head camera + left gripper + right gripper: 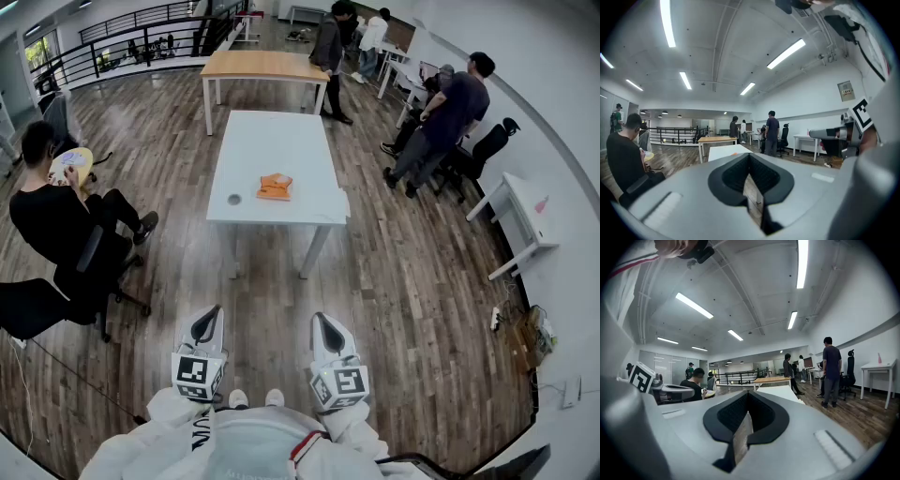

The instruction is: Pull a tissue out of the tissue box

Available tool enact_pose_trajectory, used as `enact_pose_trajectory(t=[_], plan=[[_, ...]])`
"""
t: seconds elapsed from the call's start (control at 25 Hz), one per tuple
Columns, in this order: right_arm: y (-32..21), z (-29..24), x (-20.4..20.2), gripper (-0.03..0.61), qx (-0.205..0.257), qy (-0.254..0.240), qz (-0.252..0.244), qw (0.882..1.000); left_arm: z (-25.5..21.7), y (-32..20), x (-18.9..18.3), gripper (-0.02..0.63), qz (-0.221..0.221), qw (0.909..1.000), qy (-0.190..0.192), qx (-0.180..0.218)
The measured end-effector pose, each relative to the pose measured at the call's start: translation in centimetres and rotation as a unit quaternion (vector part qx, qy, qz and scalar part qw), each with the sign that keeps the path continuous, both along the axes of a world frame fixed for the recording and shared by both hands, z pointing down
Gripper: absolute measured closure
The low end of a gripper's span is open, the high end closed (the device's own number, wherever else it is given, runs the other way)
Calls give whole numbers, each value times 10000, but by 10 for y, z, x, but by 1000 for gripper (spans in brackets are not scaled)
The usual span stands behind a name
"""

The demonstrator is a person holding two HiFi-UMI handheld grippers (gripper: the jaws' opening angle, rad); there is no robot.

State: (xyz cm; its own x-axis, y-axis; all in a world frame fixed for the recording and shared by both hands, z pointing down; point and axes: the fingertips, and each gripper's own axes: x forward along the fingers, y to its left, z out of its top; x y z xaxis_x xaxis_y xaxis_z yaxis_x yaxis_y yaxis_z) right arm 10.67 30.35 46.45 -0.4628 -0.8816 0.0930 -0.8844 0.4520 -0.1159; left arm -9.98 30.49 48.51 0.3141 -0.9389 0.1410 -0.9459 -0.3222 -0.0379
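Orange tissue box [275,187] lies on the white surface [267,141], well apart from the person. Left gripper [208,319] and right gripper [324,326] are both closed and empty. My worry: closed jaws would shove the light box instead of pinching a tissue.

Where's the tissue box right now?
In the head view, the orange tissue box lies on the white table, near its front edge, just right of a small dark disc.
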Motion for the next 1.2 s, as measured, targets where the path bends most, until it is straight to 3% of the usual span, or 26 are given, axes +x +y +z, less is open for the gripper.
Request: enact_pose_trajectory(t=[0.76, 1.2], plan=[[-7, -1, 3, 577, -14, -125, 4, 9999, 1, -5, 4, 614, -76, 10000, -16, -56], [-19, 6, 36, 577, -85, -216, 54, 9997, -1, -15, 33, 614, -51, 9999, -106, -46]])
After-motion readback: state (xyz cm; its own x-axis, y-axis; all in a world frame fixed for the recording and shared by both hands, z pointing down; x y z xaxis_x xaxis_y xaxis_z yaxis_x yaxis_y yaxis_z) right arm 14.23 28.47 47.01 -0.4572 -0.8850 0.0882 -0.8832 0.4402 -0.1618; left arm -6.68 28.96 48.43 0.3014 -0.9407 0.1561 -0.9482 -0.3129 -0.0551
